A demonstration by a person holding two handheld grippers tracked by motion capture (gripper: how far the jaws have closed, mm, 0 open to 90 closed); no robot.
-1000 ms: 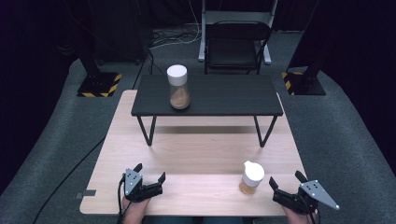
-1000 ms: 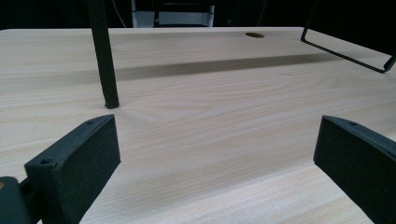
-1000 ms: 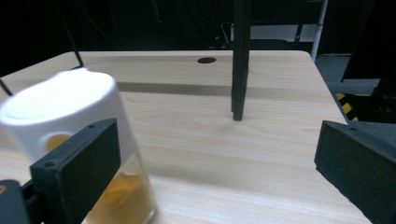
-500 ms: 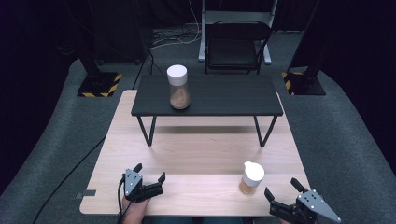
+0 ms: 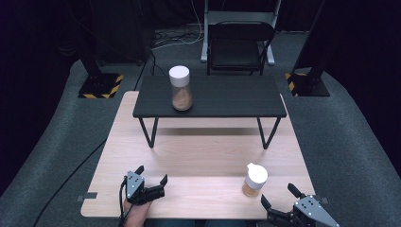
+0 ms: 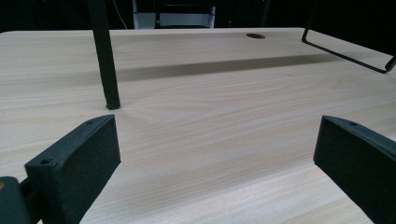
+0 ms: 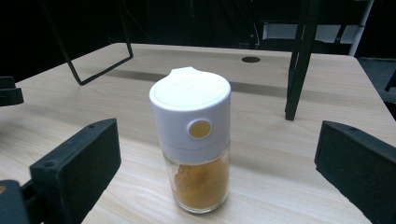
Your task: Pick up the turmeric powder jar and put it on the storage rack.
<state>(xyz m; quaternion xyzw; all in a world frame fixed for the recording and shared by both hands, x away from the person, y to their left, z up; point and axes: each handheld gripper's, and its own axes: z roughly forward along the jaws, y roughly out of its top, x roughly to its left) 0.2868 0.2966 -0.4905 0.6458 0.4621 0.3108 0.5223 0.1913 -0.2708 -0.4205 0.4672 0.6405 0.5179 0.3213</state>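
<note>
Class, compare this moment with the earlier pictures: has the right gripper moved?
Yes. In the high view the right gripper has swung left along the table's near edge, ending just right of the small spice jar, jaws open toward it.

I look down on a pale wooden worktop standing on grey carpet. A low black shelf on thin wire legs sits across its far half. Behind it stands a black folding chair. Two black stands with yellow-striped bases flank the scene. The room beyond is dark.
</note>
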